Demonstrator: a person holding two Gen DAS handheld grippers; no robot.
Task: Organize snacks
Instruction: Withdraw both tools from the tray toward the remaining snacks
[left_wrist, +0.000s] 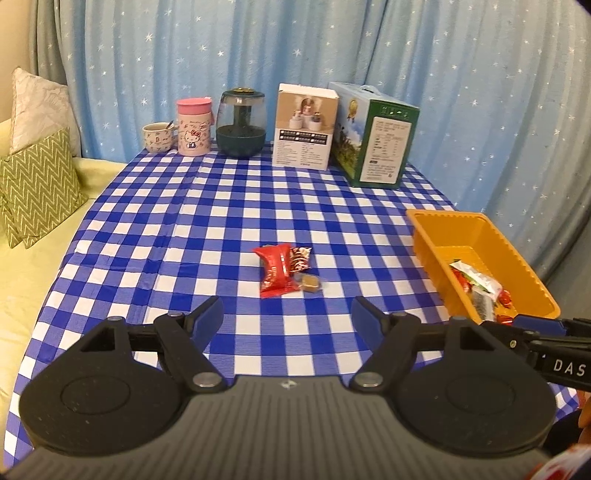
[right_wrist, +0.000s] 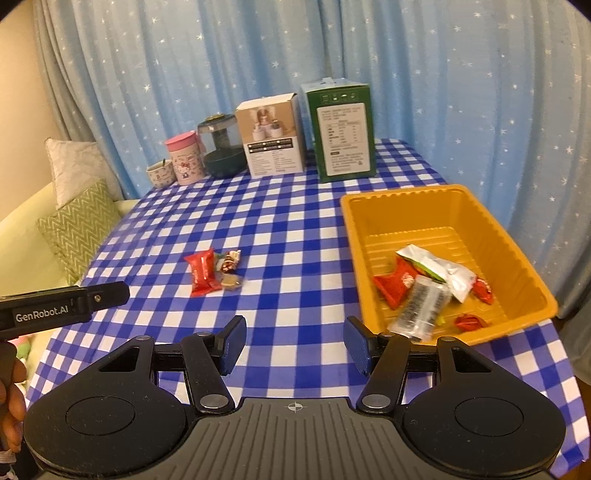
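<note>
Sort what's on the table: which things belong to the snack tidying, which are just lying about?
Job:
- red snack packet
- small dark-wrapped candy
- brown caramel candy
- orange tray

Lying about:
- mug with spoon
- pink Hello Kitty cup
- dark green jar
- white box
- green carton

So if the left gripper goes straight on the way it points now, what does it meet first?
Probably the red snack packet lying on the checked tablecloth. The left gripper is open and empty, with bare cloth before the packet. Depth is hard to judge, so it may meet the cloth first.
</note>
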